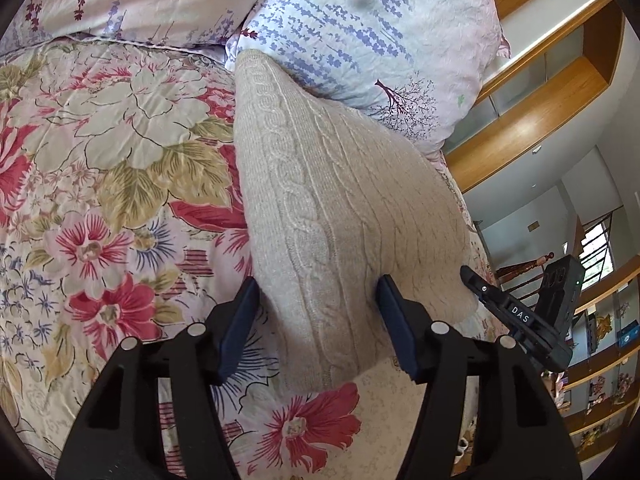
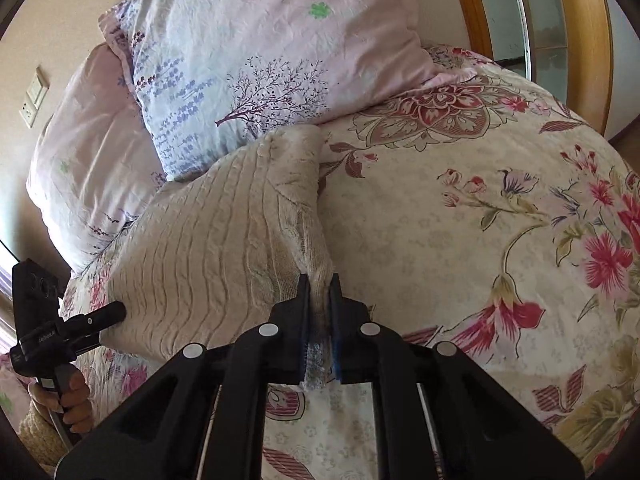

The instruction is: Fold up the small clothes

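A beige cable-knit sweater [image 1: 320,200] lay on a floral bedspread [image 1: 100,152], its long axis running from the grippers at six o'clock up toward the lavender-print pillow [image 1: 352,36] at twelve o'clock.

In the left wrist view, the left gripper [image 1: 318,316] had its jaws spread wide, one on each side of the near end of the knit. The pads seemed to touch the fabric without pinching it.

In the right wrist view, the right gripper [image 2: 319,320] was clamped tight on a bunched edge of the sweater [image 2: 224,240], with cloth squeezed between its pads. The left tool appeared at nine o'clock, touching the garment's other near corner.

Both tools sat at the same near end, so the fold would likely carry that end away toward the pillow, once the left gripper closed.
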Motion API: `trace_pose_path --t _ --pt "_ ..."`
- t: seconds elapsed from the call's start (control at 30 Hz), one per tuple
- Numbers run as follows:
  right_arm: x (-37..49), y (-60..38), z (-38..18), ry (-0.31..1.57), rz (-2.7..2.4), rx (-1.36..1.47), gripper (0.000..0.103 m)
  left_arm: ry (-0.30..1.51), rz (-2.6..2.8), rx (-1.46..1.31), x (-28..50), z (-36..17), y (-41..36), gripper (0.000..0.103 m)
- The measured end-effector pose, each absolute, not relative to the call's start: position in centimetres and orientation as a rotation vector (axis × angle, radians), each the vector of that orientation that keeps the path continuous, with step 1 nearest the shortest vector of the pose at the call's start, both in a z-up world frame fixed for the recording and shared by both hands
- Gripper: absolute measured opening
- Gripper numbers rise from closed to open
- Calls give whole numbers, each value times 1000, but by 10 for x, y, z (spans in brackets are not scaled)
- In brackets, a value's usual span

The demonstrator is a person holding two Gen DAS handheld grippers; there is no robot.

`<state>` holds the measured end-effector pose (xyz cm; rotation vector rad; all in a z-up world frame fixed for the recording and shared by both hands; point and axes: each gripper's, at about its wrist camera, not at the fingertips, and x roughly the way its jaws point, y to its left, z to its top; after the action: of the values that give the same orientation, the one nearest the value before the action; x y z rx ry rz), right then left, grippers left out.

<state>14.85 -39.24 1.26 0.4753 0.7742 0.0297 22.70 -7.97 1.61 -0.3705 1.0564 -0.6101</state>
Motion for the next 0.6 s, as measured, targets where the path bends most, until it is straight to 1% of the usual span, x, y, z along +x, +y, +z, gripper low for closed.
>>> trace_pose_path --t 0.3,0.4,0.47,0.53,0.6 --pt "152 -387 4 806 16 446 10 1005 -559 -219 224 19 -95 63" --pt "153 -385 6 806 5 428 11 994 -542 -180 224 20 -99 66" --pt "150 -384 13 789 -9 403 16 991 -536 -163 226 20 -101 67" --pt "143 -382 26 735 -34 384 28 988 -529 -153 226 19 -101 68" --pt "134 -379 40 663 -44 370 29 987 -526 -146 225 19 -101 68"
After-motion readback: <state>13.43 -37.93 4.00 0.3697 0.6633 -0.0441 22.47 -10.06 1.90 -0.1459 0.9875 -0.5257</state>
